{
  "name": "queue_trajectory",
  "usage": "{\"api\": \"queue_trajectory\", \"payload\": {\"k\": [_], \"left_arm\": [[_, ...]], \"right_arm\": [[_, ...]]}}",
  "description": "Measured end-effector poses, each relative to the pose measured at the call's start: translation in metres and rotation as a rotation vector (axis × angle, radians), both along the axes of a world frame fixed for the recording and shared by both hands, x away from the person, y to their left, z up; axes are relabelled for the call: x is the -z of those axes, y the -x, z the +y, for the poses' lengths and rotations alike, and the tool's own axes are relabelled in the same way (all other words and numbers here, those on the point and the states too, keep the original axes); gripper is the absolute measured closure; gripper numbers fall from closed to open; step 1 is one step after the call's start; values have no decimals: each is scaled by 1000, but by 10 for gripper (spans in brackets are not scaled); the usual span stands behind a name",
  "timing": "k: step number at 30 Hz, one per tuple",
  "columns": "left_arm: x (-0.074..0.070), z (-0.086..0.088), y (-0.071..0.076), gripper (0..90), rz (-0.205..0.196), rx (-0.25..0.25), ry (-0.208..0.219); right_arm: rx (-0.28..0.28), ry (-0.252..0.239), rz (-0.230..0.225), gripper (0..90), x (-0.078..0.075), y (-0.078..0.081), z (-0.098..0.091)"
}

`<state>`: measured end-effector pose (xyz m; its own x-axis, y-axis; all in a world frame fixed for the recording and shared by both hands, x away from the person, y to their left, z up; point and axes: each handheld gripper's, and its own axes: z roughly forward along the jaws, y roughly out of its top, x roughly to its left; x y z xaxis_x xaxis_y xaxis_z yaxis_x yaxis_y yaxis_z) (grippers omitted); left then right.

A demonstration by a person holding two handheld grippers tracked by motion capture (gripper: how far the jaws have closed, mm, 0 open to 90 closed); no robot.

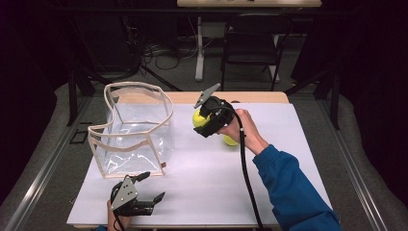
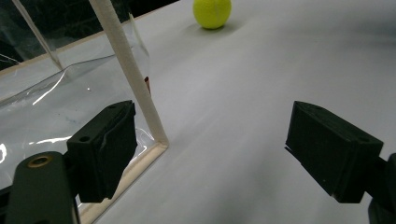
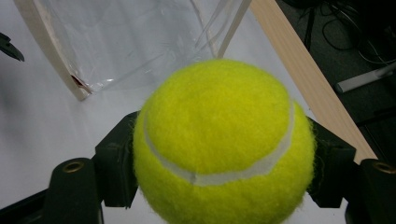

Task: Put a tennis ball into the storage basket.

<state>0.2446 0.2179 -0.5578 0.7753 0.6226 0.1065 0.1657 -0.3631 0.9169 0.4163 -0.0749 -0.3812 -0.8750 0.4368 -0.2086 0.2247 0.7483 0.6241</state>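
Observation:
My right gripper point(image 1: 202, 121) hangs above the middle of the white table, shut on a yellow tennis ball point(image 1: 197, 117). In the right gripper view that ball point(image 3: 224, 144) sits squeezed between the two black jaws of the right gripper point(image 3: 224, 168). A second tennis ball point(image 1: 230, 140) lies on the table just under the person's right hand; it also shows far off in the left gripper view point(image 2: 212, 11). A clear plastic bag with cream trim point(image 1: 130, 130) stands open at the left. My left gripper point(image 1: 153, 186) rests near the front edge, open and holding nothing point(image 2: 219, 149), just beside the bag's corner point(image 2: 154, 140).
The white table sheet point(image 1: 288, 159) spreads to the right of the hand. A wooden table edge point(image 3: 303, 74) runs along the far side. A folding chair point(image 1: 252, 43) and cables stand on the floor beyond the table.

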Motion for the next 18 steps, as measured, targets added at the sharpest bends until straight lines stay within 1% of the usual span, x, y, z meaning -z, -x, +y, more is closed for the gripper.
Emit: {"api": "queue_trajectory", "payload": {"k": [13,18], "left_arm": [[0,0,0,159,-3,-3,3],[0,0,0,159,-3,-4,4]], "right_arm": [[-12,7,-16,261,-8,-2,7],[-16,1,-13,261,-12,-4,10]]}}
